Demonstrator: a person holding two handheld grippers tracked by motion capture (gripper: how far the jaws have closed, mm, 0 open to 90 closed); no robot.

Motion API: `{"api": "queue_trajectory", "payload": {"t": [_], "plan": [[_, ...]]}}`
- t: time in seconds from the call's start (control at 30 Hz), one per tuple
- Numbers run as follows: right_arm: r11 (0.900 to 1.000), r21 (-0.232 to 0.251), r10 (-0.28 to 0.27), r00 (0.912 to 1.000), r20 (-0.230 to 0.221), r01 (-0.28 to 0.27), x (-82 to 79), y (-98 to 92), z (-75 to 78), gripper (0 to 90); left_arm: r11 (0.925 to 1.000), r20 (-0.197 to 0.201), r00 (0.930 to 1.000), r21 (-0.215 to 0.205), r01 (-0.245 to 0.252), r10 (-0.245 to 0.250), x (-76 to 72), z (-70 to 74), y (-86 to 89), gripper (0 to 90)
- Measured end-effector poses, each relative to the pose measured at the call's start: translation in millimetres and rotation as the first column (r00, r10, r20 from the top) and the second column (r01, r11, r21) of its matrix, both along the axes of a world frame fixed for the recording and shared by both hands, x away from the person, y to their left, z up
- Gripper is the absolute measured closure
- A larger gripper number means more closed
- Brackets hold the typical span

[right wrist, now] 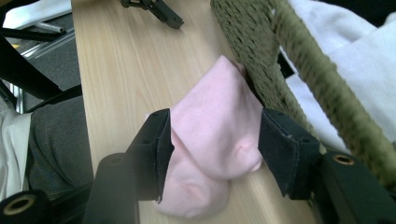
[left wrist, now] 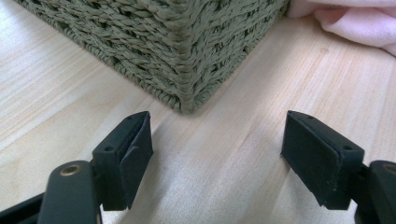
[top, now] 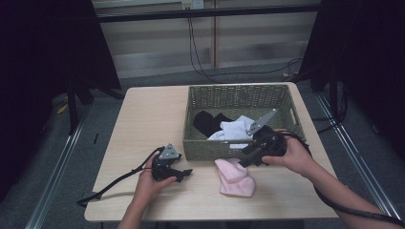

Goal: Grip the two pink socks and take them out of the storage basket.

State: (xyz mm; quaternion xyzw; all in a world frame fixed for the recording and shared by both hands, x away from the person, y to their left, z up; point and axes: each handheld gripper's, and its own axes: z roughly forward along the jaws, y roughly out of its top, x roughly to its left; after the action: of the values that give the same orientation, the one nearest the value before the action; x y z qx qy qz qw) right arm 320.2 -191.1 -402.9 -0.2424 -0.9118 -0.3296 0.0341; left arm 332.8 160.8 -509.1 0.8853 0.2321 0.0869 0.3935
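Note:
A pink sock point(top: 234, 177) point(right wrist: 215, 116) lies folded on the wooden table point(top: 148, 119), just in front of the woven green basket point(top: 239, 88) point(right wrist: 303, 70). My right gripper point(top: 245, 160) point(right wrist: 215, 149) hovers over it with its jaws apart. The sock shows between the pads point(right wrist: 161, 149), which do not press on it. My left gripper point(top: 184, 173) point(left wrist: 217, 154) rests low on the table, open and with nothing in it. It points at the basket's near left corner point(left wrist: 187, 46). One edge of the pink sock point(left wrist: 355, 23) is at the top right of the left gripper view.
Inside the basket lie a white cloth point(top: 236, 129) point(right wrist: 355, 46) and a black one point(top: 207, 121). The table's left half is bare wood. Cables trail from both grippers toward the near edge. The person's trouser leg point(right wrist: 56, 140) is beside the table edge.

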Motion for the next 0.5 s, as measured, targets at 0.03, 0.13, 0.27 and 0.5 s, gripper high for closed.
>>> {"api": "queue_trajectory", "payload": {"t": [0.03,0.13,0.27,0.5], "plan": [[1.0,0.0,-0.004,1.0,-0.001,0.004,-0.5,-2.1,-0.7,43.4,1.0,0.0,1.0,0.0,0.0,0.0,0.0,0.0,0.0,24.2],[1.0,-0.007,-0.011,0.9999,-0.001,0.011,-2.6,-7.1,-3.2,41.8,1.0,0.0,1.0,0.0,0.0,0.0,0.0,0.0,0.0,24.2],[1.0,-0.011,-0.029,0.9995,-0.008,0.029,-5.4,-13.9,-7.7,40.2,1.0,0.0,1.0,0.0,0.0,0.0,0.0,0.0,0.0,24.1],[0.998,0.004,-0.06,0.9982,0.002,0.06,-9.1,-29.3,-17.2,38.2,1.0,0.0,1.0,0.0,0.0,0.0,0.0,0.0,0.0,24.1]]}}
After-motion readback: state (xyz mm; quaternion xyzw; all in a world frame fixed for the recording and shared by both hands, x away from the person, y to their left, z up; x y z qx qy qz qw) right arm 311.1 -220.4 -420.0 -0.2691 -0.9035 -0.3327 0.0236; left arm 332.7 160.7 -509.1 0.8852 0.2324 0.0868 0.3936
